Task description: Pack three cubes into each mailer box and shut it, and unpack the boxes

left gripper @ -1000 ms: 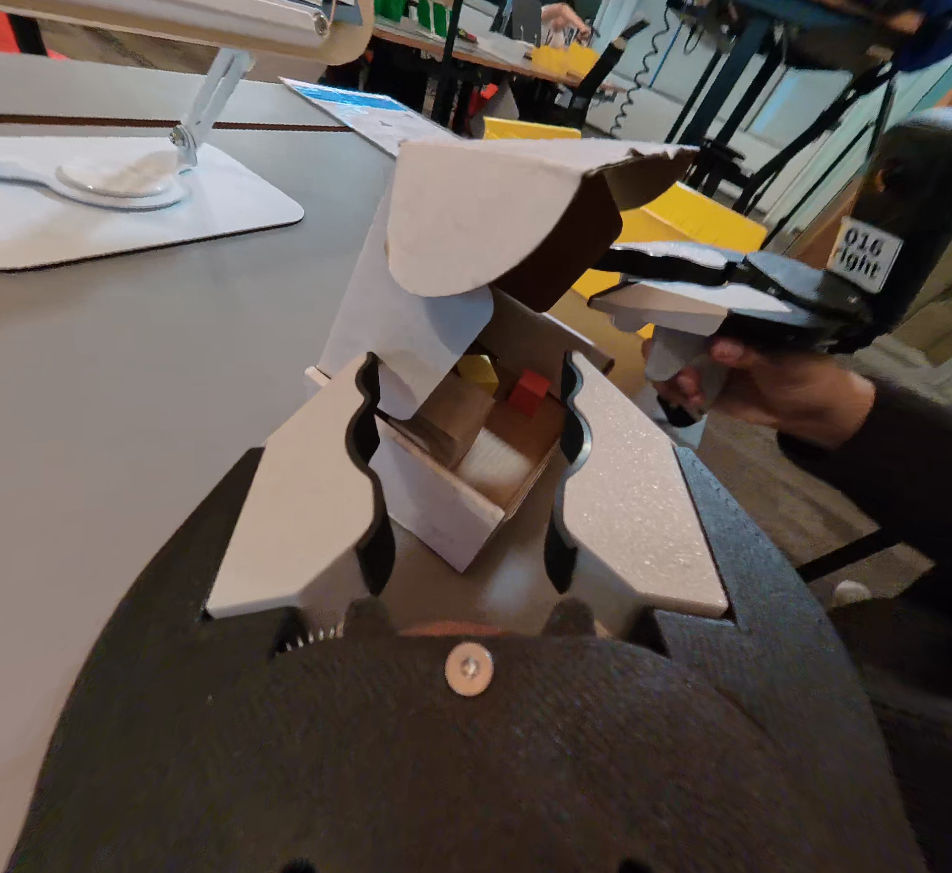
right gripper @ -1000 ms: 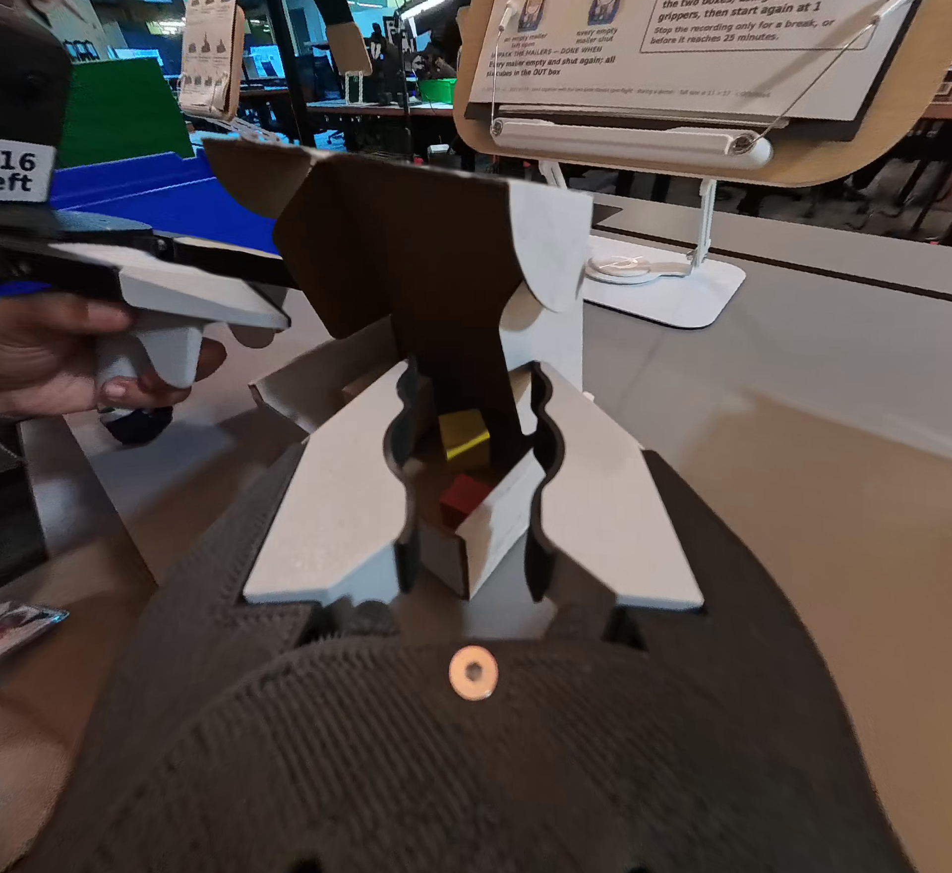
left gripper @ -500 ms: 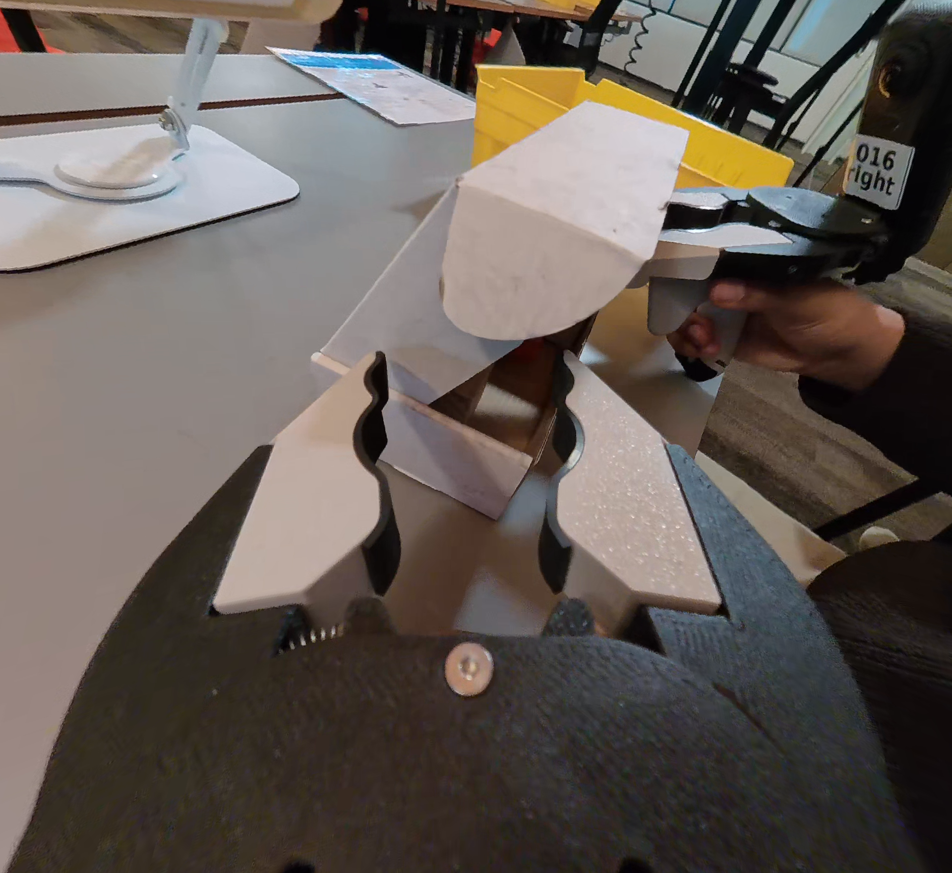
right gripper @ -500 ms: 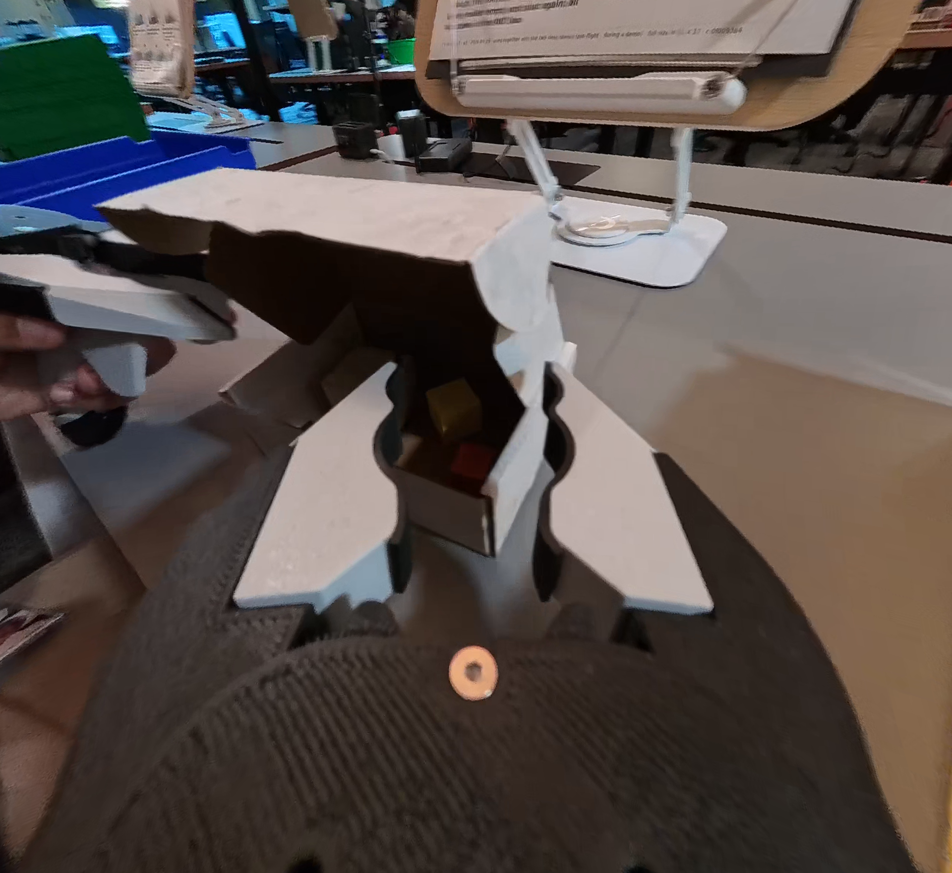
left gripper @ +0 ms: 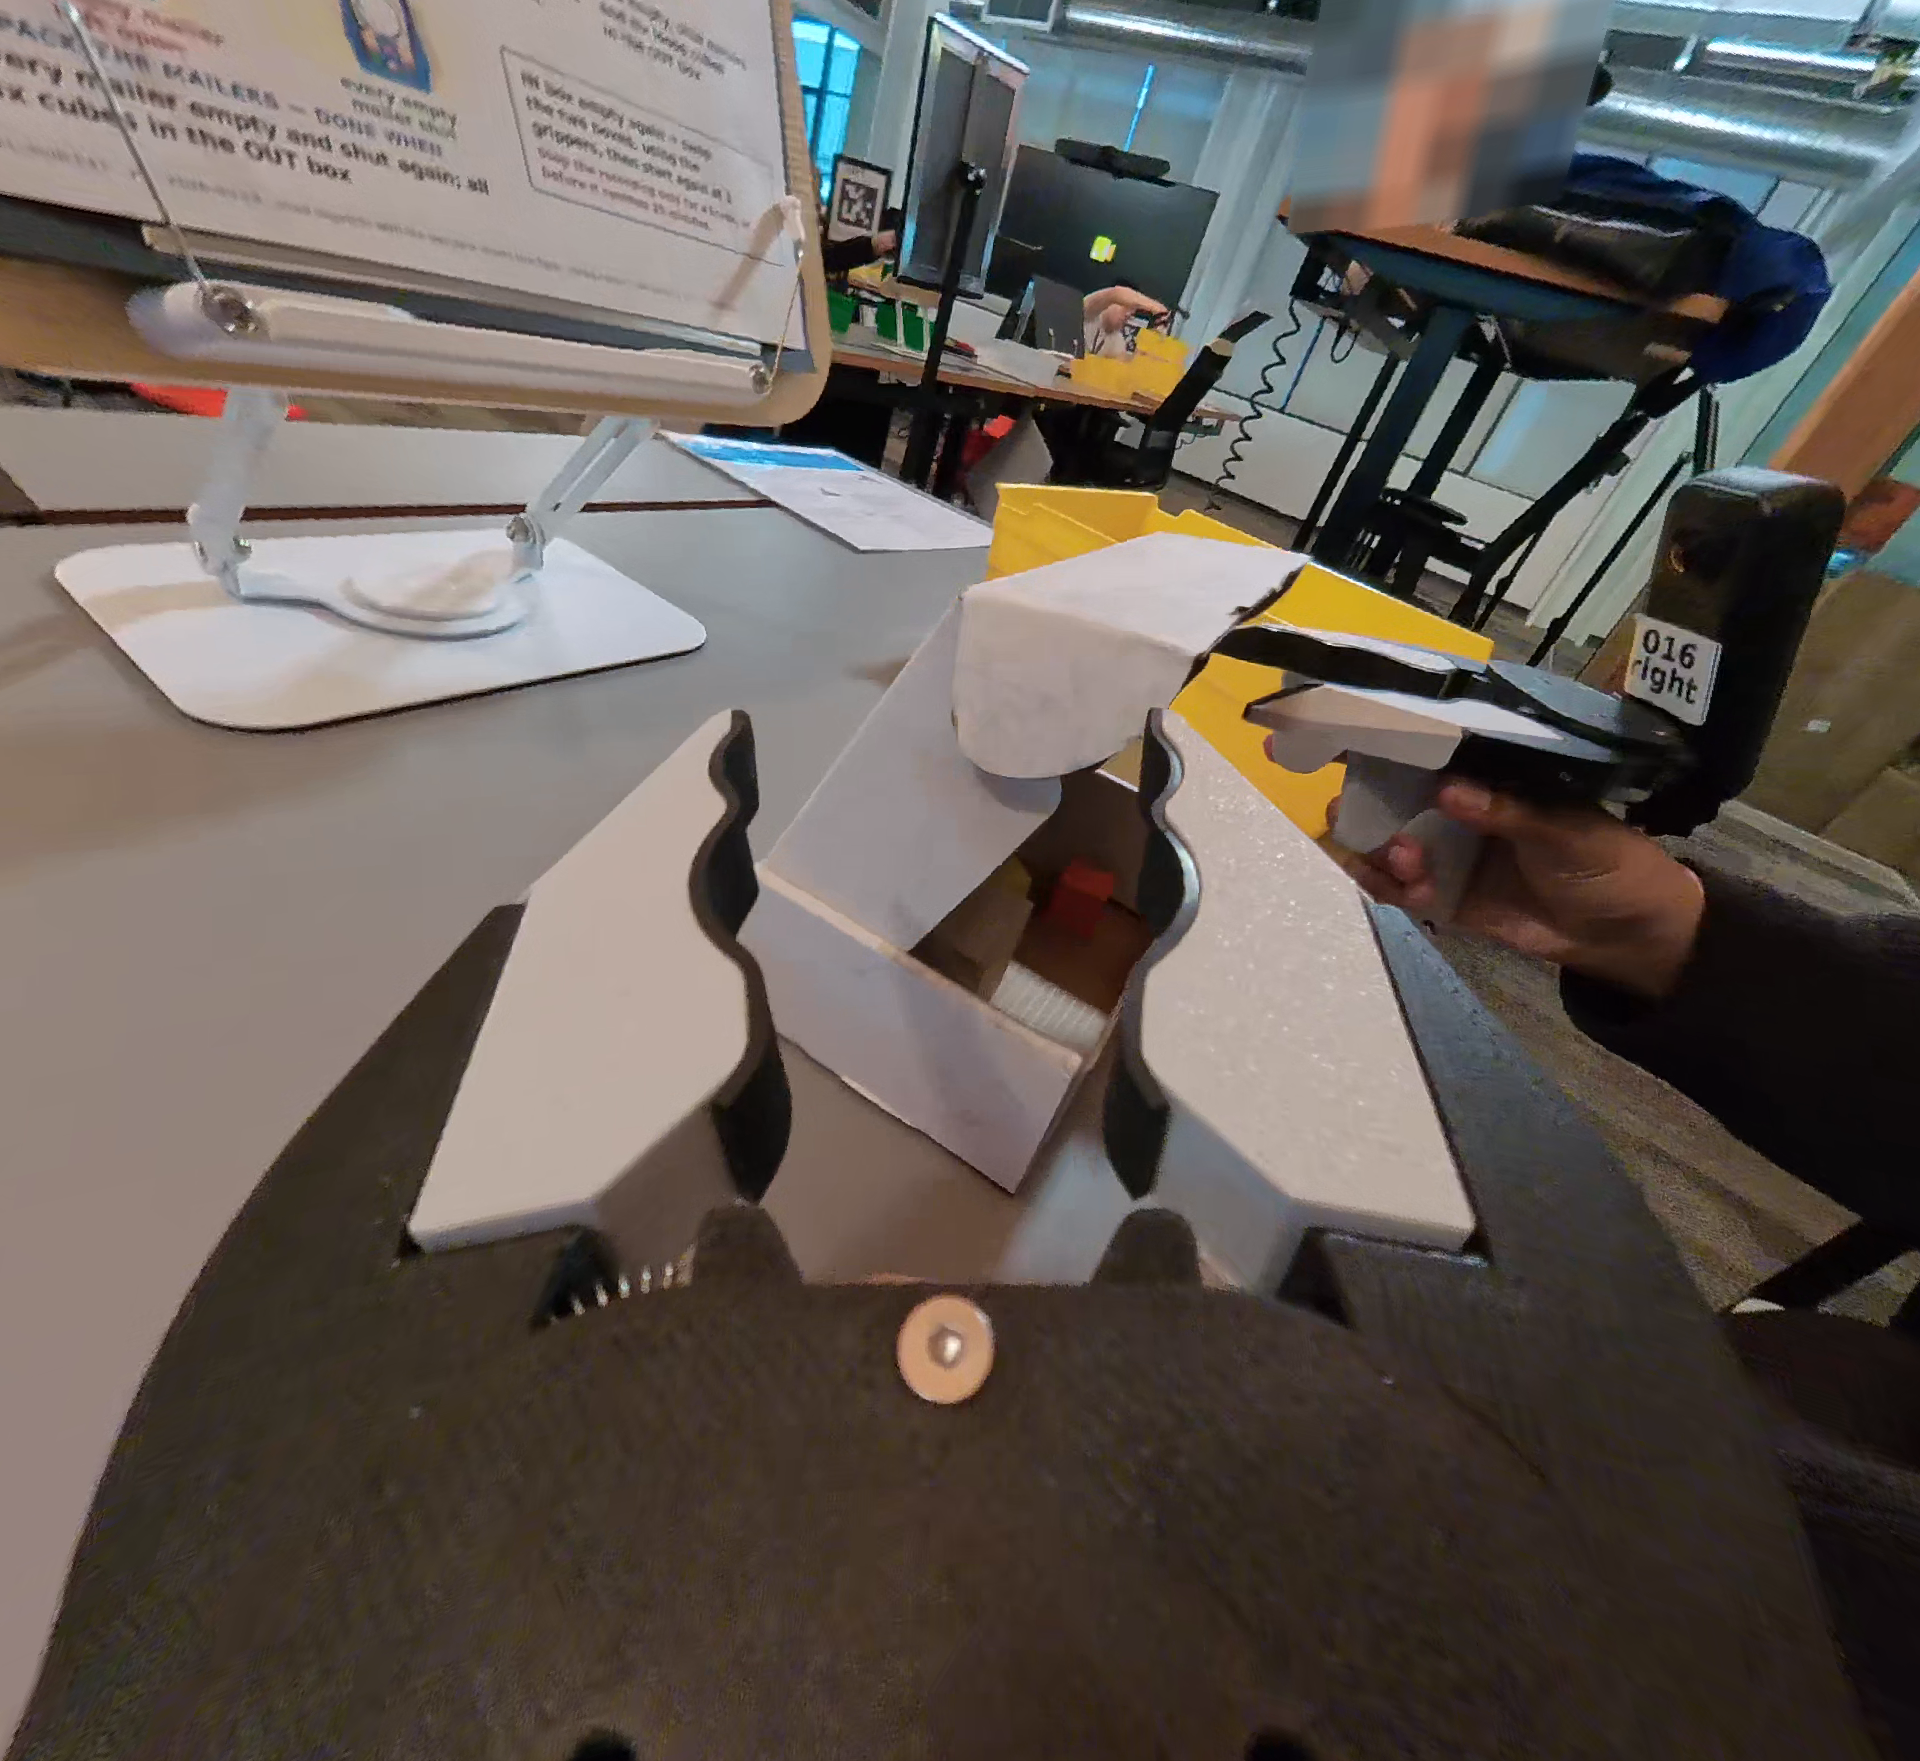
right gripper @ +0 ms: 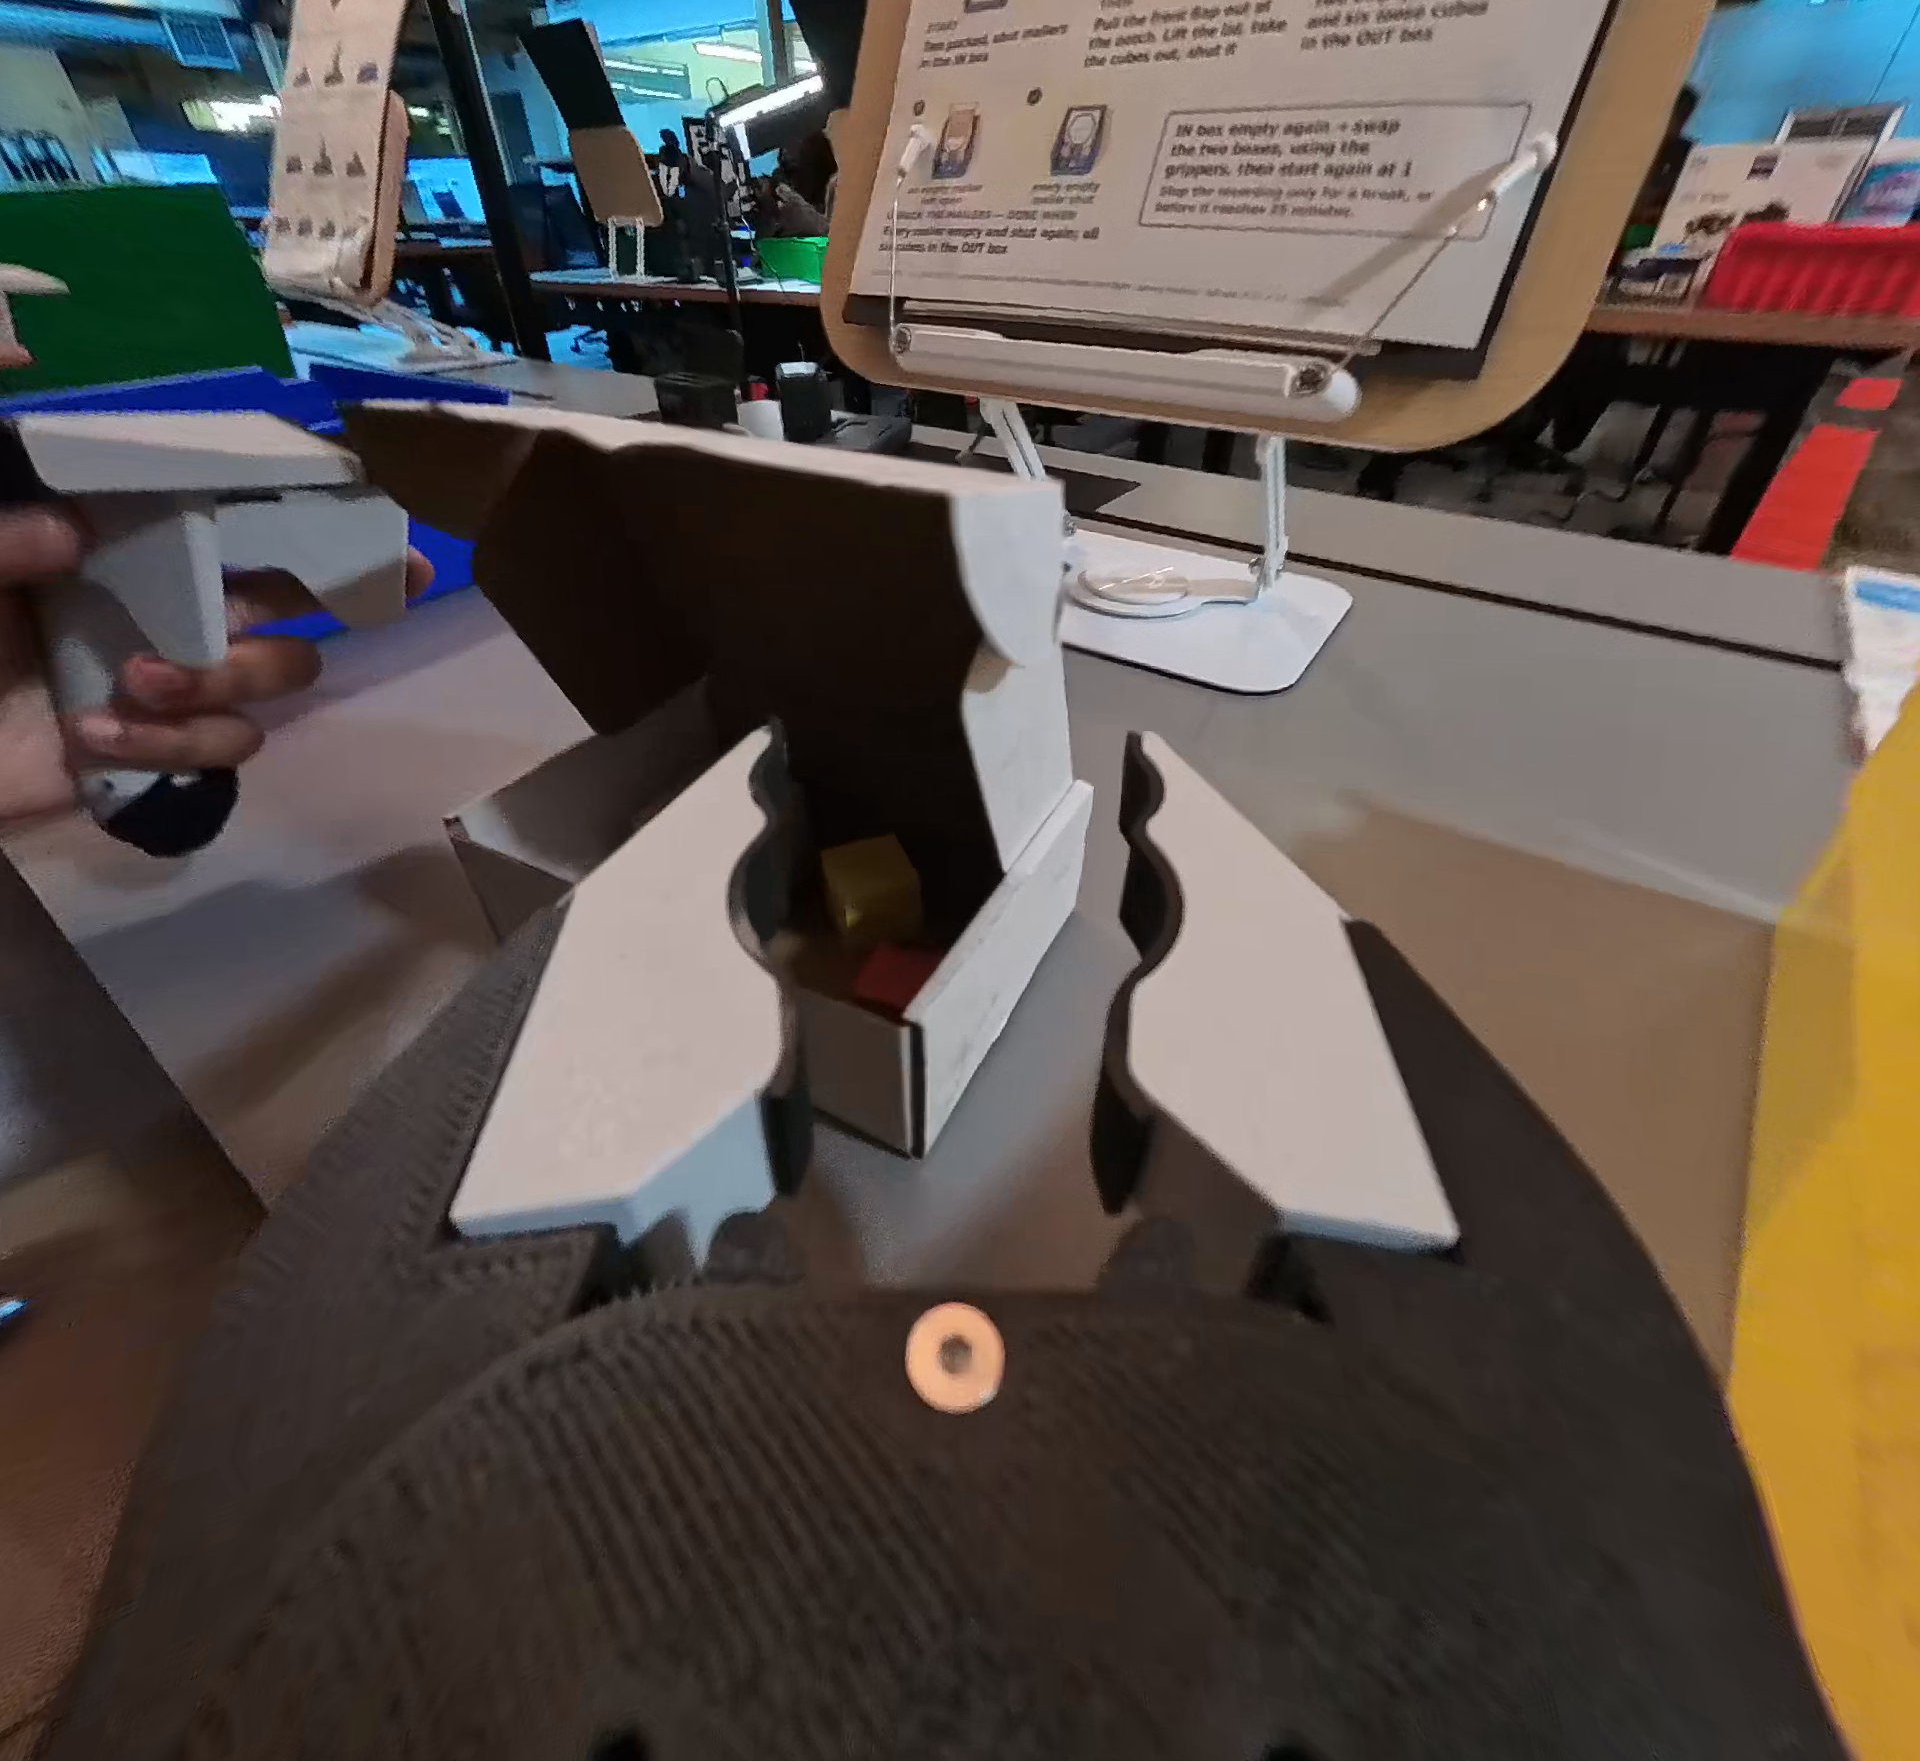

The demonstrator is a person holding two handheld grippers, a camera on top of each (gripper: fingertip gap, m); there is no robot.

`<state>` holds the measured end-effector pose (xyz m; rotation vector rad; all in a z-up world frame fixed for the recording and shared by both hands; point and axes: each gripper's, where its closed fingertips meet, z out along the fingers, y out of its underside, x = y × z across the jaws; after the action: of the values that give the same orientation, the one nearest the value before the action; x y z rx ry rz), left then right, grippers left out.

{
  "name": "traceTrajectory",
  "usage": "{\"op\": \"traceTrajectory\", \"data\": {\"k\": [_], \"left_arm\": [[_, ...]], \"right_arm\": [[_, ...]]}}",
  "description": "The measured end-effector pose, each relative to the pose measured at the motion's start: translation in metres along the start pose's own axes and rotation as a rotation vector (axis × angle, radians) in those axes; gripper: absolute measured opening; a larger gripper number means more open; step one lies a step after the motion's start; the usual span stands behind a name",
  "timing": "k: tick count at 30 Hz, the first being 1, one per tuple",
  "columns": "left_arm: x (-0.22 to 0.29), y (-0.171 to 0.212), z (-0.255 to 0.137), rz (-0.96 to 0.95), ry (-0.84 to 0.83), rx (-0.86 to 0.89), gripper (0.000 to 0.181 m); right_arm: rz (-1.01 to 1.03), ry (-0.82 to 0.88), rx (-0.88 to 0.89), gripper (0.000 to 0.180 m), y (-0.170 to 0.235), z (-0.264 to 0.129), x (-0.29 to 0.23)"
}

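Both the left hand-held gripper [left gripper: 940, 963] and the right hand-held gripper [right gripper: 951, 942] stand wide open, gripping nothing, either side of the small white cardboard mailer box [left gripper: 914, 1036] on the grey tabletop [left gripper: 312, 880]. Its lid [right gripper: 727, 568], lower half a second ago, has sprung back up, so shutting isn't finished. The yellow cube [right gripper: 871, 885] and red cube [right gripper: 896, 979] lie inside. Each gripper is levelled at the box; the right's fingertips sit under the lid's front flap.

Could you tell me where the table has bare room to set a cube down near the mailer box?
Bare grey table lies between the mailer box and the white stand base. The side toward the yellow bin is crowded.
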<state>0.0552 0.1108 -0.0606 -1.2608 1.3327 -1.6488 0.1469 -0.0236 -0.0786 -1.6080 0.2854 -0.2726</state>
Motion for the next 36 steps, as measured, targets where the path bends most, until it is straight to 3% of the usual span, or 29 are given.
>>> {"op": "traceTrajectory", "data": {"k": [4,17,36], "left_arm": [[0.003,0.002,0.001,-0.002,0.014,-0.007,0.073],[0.004,0.011,-0.008,0.043,-0.021,-0.045,0.073],[-0.011,0.016,-0.064,0.064,-0.204,-0.044,0.073]], "right_arm": [[-0.068,0.008,0.023,0.057,-0.004,-0.002,-0.005],[-0.023,0.04,0.145,0.055,-0.029,-0.001,0.006],[0.033,-0.08,0.174,0.053,-0.041,0.041,-0.012]]}}
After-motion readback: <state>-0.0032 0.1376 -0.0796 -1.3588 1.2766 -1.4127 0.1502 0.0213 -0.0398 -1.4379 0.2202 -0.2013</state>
